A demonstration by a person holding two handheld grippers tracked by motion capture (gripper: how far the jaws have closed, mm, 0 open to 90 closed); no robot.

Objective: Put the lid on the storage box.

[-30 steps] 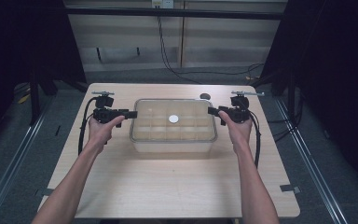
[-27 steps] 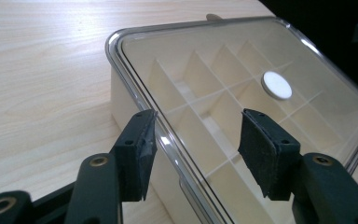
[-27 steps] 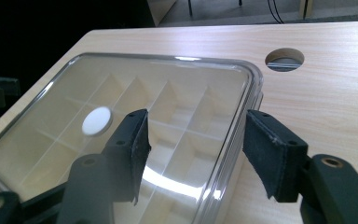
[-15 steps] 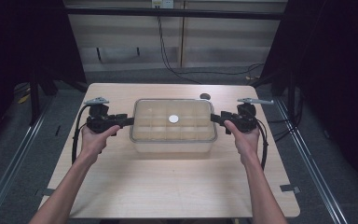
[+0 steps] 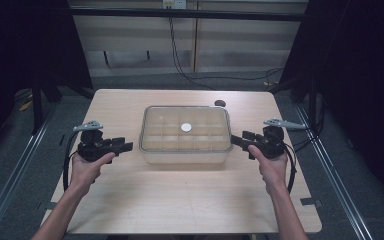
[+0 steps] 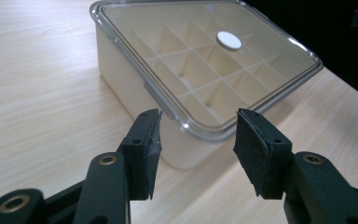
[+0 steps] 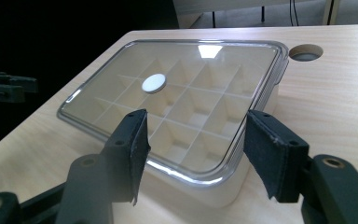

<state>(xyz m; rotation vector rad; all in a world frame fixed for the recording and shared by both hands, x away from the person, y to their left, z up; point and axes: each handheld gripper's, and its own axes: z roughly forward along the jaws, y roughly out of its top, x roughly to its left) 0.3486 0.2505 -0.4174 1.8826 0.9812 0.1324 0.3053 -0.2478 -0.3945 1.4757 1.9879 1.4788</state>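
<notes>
Your box (image 5: 185, 136) sits flat and upright near the middle of the table (image 5: 180, 200), a little toward the far edge. It is a cream, rectangular container with a clear lid (image 6: 205, 60) on top; its long axis runs left to right across the table, so one short end faces each of your hands. Through the lid you can see a grid of small compartments, and a white round disc (image 5: 186, 128) sits at the lid's centre.

Your left gripper (image 5: 121, 146) is just off the box's left end, pointing at it but not touching — its jaws stand spread with nothing between them, and they have just been opening a little. In the left gripper view the near corner of the box lies beyond the gap between the pads (image 6: 144, 154).

Your right gripper (image 5: 239, 140) is just beside the right end, also aimed at the box. Its jaws are spread wide and have just been opening further; in the right gripper view the box corner lies past the pads (image 7: 272, 158), clear of them.

The table is pale wood-grain with a round cable hole (image 5: 220, 103) just behind the box's far right corner. Beyond it stand light panelled cabinets (image 5: 190, 45) with cables (image 5: 180, 60) hanging down, and dark curtains (image 5: 360, 75) close in both sides.
</notes>
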